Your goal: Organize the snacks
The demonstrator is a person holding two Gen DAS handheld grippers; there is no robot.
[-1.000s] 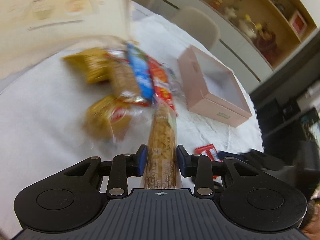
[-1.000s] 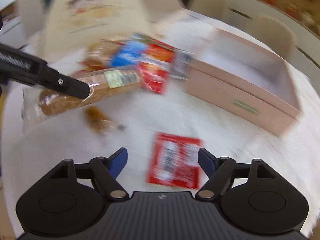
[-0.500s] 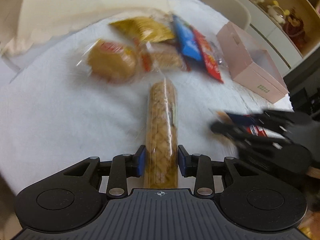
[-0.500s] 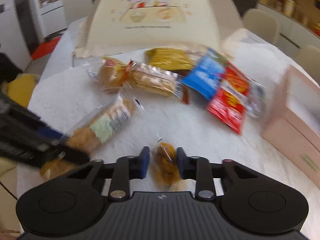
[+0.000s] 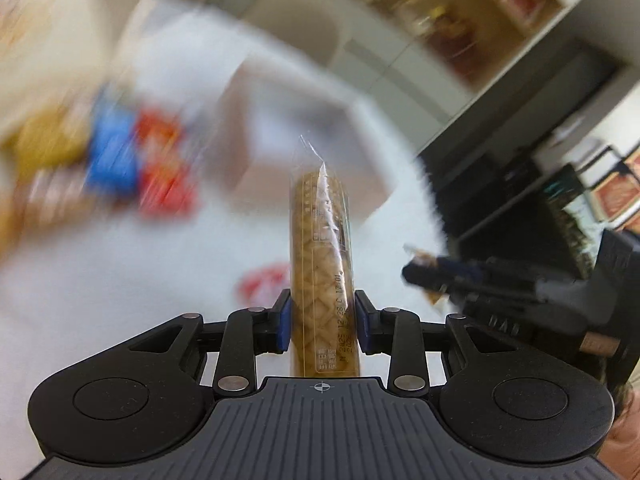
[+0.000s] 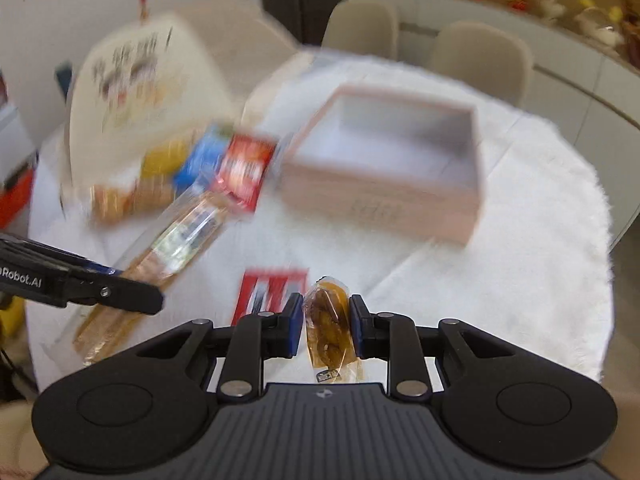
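Note:
My left gripper [image 5: 322, 320] is shut on a long bread pack [image 5: 322, 240] in clear wrap, its jaws closing a little tighter; the pack sticks out ahead, off the table. My right gripper [image 6: 326, 312] is shut on a small brown snack packet [image 6: 328, 328], also lifted. An open pink box [image 6: 384, 200] stands ahead of both, with nothing visible inside. A red packet [image 6: 268, 292] lies flat on the white cloth just beyond the right gripper. In the right wrist view the left gripper [image 6: 152, 300] with the bread [image 6: 180, 236] comes in from the left.
A blurred heap of several snack packets [image 6: 240, 168] lies left of the box. A cream food cover [image 6: 136, 76] stands behind it. Beige chairs [image 6: 360, 28] ring the round table [image 6: 560, 240], whose edge curves at the right. Shelves line the far wall.
The right gripper, open above the red packet a second ago, has shut on the small brown snack and lifted it. Both grippers have risen and swung toward the pink box.

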